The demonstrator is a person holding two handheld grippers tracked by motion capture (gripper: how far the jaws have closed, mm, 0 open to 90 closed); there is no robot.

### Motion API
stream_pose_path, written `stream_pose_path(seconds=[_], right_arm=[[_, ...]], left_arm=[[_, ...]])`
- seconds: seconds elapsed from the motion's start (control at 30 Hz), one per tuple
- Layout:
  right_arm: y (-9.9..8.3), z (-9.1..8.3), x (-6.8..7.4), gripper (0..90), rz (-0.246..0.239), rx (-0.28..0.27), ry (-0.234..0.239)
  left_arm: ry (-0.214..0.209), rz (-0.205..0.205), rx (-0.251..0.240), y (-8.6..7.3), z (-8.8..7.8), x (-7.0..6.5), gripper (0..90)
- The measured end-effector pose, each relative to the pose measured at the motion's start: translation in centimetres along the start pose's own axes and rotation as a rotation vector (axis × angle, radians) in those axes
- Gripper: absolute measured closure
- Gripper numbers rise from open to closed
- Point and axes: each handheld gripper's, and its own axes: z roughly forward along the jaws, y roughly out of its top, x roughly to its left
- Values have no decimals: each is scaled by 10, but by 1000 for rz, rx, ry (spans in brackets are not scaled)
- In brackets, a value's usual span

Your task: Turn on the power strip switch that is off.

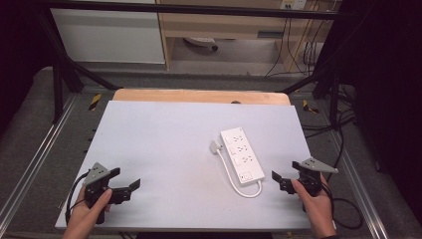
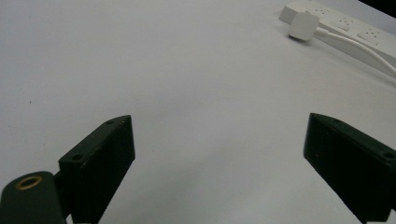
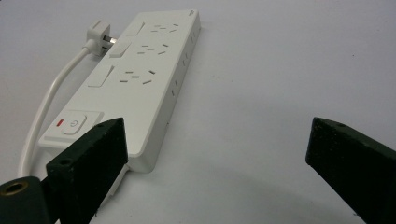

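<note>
**White power strip lying near the right edge of the table, both grippers wide apart and empty**

A pale grey rectangular table top (image 1: 164, 149) is seen from the high view, with a strip of light wood showing along its far edge. Dark metal framing and grey floor are seen around it.

A white plastic power strip with three socket groups and a switch (image 1: 242, 154) is laid flat on the right half of the table, its long axis running from the middle toward the near right corner. In the right gripper view the switch end, marked by a small red light, is found closest to the jaws, just beside the left-hand jaw. A white round cable (image 1: 231, 174) is looped from the near end of the strip and led back along its left side. It ends in a white plug (image 1: 215, 146), which is laid on the table top just beside the far end of the strip.

The left gripper (image 1: 127, 186), black with a grey three-cornered plate, is held at the near left corner of the table, well apart from the strip. Its jaws are spread wide, with bare table top between them.

The right gripper (image 1: 284, 174), of the same build, is held at the near right edge, near the switch end of the strip. Its jaws are likewise spread wide and nothing is clamped.
</note>
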Motion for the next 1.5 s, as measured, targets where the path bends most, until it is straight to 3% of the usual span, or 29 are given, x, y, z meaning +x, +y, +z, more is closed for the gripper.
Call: stream_pose_path(seconds=[0.47,1.13,1.5], right_arm=[[4,-4,9,38,-23,15,16],[10,-6,11,42,2,15,52],[24,-4,13,47,6,35,78]], left_arm=[[15,-18,-6,0,-1,1,74],[11,-13,18,-1,2,0,75],[27,-19,14,0,5,7,76]])
